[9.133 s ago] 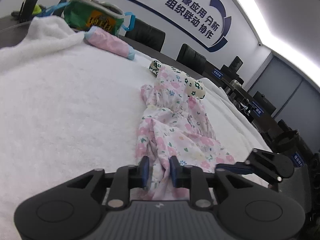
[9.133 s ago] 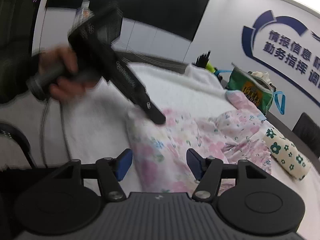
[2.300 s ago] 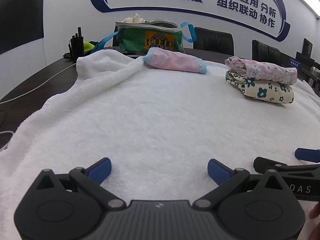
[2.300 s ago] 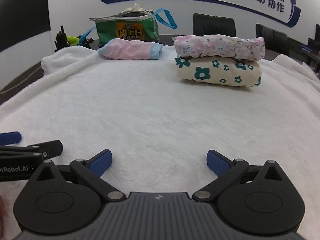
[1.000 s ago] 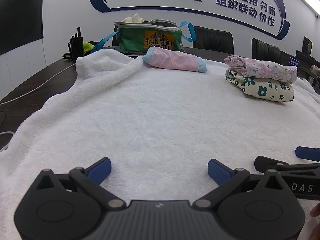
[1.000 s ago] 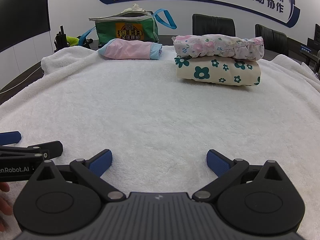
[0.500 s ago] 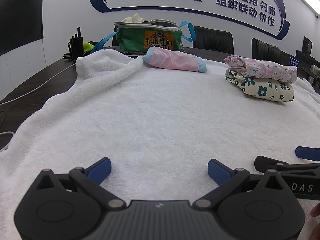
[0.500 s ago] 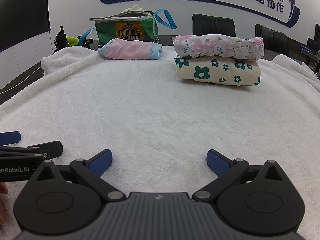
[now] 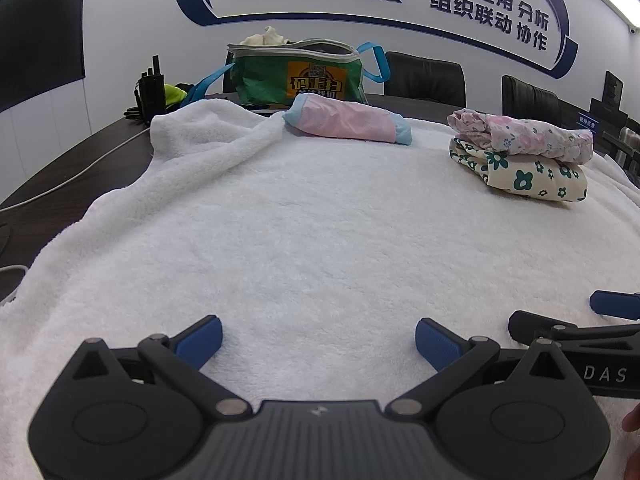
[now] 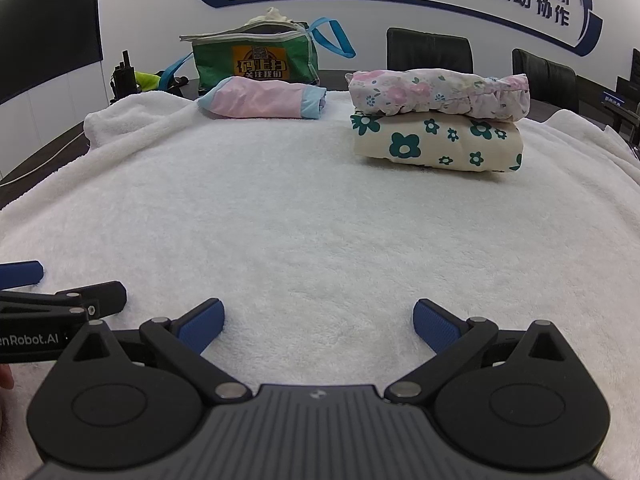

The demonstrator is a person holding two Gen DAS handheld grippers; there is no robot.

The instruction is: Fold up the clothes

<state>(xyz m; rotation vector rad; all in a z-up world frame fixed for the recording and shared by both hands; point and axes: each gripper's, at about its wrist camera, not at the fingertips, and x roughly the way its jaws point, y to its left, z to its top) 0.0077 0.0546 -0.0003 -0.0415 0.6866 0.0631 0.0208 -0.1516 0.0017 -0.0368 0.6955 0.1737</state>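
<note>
A folded pink floral garment [image 9: 528, 136] [image 10: 440, 90] lies on top of a folded cream garment with green flowers [image 9: 524, 174] [image 10: 436, 144] at the far right of the white towel [image 9: 320, 240] [image 10: 312, 220]. A folded pink and blue garment [image 9: 346, 124] [image 10: 262, 100] lies at the far middle. My left gripper [image 9: 318, 340] is open and empty, low over the near towel. My right gripper [image 10: 318, 324] is open and empty beside it; it also shows at the right edge of the left wrist view [image 9: 576, 320].
A green bag [image 9: 298, 76] [image 10: 256, 60] stands behind the towel on the dark table [image 9: 68, 168]. Black radios [image 9: 150, 90] stand at the far left. Black chairs [image 9: 424, 76] line the far side. A cable [image 9: 60, 188] runs along the table's left.
Since 9.1 s ago the floral garment left my left gripper and now lies folded on the cream one. Both grippers opened. Nothing has moved in the last second.
</note>
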